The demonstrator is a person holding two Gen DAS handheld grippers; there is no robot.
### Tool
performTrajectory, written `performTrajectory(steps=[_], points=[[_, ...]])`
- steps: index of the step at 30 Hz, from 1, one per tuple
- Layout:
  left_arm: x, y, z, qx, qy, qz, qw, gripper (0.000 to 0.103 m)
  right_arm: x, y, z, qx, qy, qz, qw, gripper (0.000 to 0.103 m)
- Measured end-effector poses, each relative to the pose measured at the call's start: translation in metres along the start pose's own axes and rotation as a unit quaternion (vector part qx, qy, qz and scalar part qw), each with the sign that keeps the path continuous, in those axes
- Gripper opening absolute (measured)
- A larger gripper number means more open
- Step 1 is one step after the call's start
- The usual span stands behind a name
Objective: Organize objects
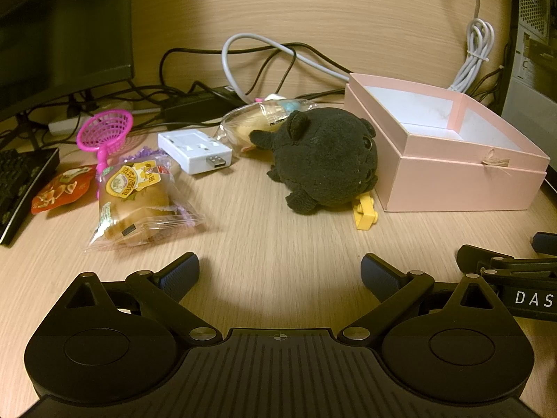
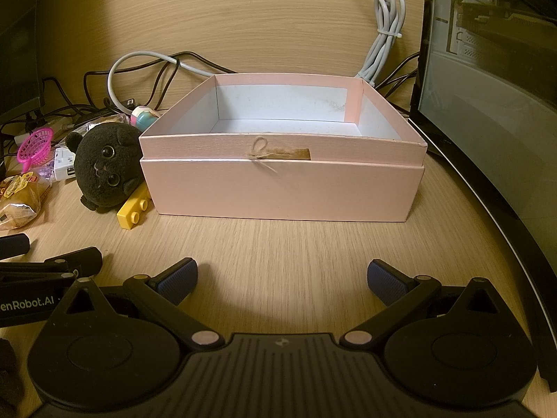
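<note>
An open, empty pink box [image 1: 463,181] [image 2: 282,191] stands on the wooden desk. A black plush cat [image 1: 327,160] [image 2: 104,170] lies against its left side, with a yellow toy brick [image 1: 365,213] [image 2: 135,209] at its foot. Left of these lie a wrapped bun [image 1: 139,205] [image 2: 19,202], a white USB adapter [image 1: 195,151], a pink toy net [image 1: 104,132] [image 2: 34,148], an orange snack packet [image 1: 62,188] and a clear bag of snacks [image 1: 254,122]. My left gripper [image 1: 280,273] is open and empty, short of the plush. My right gripper [image 2: 282,278] is open and empty, facing the box.
Black and grey cables [image 1: 264,59] tangle along the back wall. A monitor [image 1: 62,28] and a keyboard [image 1: 17,188] are at the left. A computer case [image 2: 494,80] stands right of the box. A small pastel ball toy [image 2: 144,116] sits behind the plush.
</note>
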State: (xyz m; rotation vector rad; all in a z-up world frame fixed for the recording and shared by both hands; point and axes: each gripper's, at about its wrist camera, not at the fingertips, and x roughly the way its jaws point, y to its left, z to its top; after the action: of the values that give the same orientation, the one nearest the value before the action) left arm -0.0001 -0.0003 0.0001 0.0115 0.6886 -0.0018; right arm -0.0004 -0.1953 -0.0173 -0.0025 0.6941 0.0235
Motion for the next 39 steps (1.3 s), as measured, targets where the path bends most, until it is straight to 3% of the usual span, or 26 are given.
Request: performTrajectory(steps=[25,29,32,36,39], points=[[-0.002,0.0,-0.001,-0.006,-0.001,0.004,1.0,0.101,0.004,-0.001,-0.001,-0.003,0.0,0.004,1.0,0.103],[-0.002,0.005,0.001,-0.01,0.001,-0.007,0.9999,0.101,0.01,-0.006,0.005,-0.014,0.022,0.023,0.999,0.103],[-0.015,0.02,0.008,-0.045,0.013,-0.016,0.9988,0.101,0.012,-0.007,0.007,-0.024,0.033,0.031,0.999,0.103],[-0.038,0.052,0.03,-0.079,-0.045,0.051,0.9946,0.101,0.012,-0.007,0.006,-0.029,0.038,0.035,0.998,0.103],[-0.016,0.076,0.056,-0.105,-0.011,0.08,0.9912,0.101,0.011,-0.006,0.007,-0.023,0.044,0.028,0.998,0.103]])
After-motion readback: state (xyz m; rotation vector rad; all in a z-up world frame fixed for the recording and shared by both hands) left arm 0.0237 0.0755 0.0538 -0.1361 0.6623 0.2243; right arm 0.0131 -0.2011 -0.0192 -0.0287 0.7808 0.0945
